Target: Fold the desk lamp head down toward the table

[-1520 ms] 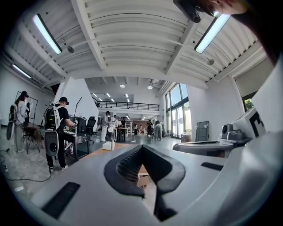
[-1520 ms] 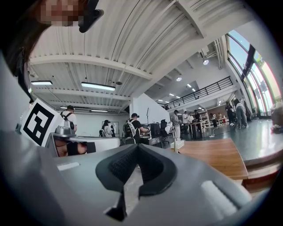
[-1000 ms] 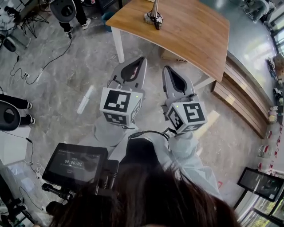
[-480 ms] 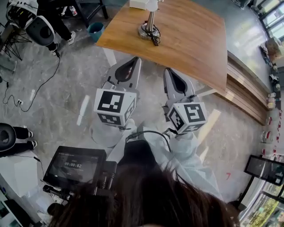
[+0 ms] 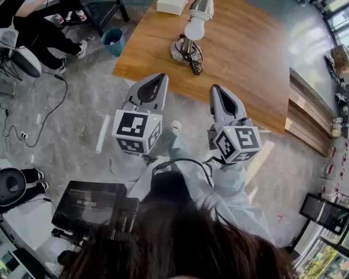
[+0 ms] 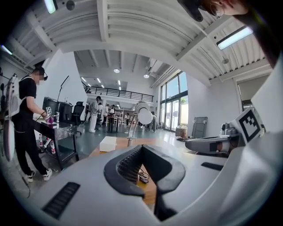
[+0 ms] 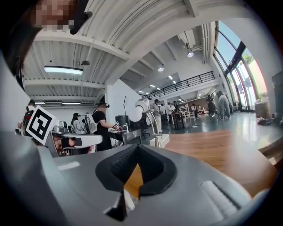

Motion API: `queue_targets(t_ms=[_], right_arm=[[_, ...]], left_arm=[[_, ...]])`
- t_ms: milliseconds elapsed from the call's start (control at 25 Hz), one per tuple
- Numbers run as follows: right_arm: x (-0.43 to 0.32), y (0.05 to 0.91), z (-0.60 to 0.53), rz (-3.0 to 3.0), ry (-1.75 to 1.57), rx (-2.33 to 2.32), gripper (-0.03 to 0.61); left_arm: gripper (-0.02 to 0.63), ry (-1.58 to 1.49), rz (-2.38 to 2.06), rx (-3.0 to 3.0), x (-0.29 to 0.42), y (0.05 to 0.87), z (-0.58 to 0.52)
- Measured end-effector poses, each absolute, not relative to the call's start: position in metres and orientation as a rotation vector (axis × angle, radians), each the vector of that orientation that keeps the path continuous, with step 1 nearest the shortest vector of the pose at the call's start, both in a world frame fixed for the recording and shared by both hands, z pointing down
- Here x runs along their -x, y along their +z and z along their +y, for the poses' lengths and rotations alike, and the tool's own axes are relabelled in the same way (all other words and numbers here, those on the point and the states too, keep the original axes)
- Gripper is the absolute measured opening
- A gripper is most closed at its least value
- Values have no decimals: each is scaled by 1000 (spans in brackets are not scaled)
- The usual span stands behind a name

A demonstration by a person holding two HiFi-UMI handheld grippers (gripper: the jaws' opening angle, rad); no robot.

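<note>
The desk lamp [image 5: 188, 41] stands upright on the wooden table [image 5: 245, 54], its round base near the table's front-left part and its white bulb head [image 5: 194, 30] raised above it. In the left gripper view the lamp head [image 6: 143, 115] shows high on its stem, ahead of the jaws. In the right gripper view the lamp [image 7: 138, 109] is ahead and slightly left. My left gripper [image 5: 157, 79] and right gripper [image 5: 218, 90] are both shut and empty. They are held side by side short of the table's front edge, apart from the lamp.
A white box [image 5: 172, 6] lies on the table behind the lamp, and a black cable [image 5: 194, 64] trails from its base. A blue bin [image 5: 113, 40] stands left of the table. A person [image 5: 32, 27] stands at far left. A monitor [image 5: 90, 203] is low left.
Both grippers have moved forward toward the table. The table and lamp now appear nearer, and the lamp's bulb head has come into the head view.
</note>
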State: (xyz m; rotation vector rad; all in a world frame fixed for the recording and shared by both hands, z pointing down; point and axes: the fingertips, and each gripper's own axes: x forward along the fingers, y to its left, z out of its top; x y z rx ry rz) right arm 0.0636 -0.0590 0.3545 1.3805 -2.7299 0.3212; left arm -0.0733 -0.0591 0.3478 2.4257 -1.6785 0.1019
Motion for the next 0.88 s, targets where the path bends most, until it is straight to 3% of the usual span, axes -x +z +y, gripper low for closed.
queue_targets(t_ms=[440, 720, 880], right_arm=[[-48, 353, -228, -2738, 420, -1304, 2], [-20, 409, -276, -2673, 612, -1225, 3], [-23, 434, -297, -2691, 553, -1113, 9]], left_arm=[[3, 142, -1534, -2545, 89, 342, -232], [4, 231, -1279, -2780, 89, 345, -294], [15, 284, -1179, -2864, 65, 339, -318]])
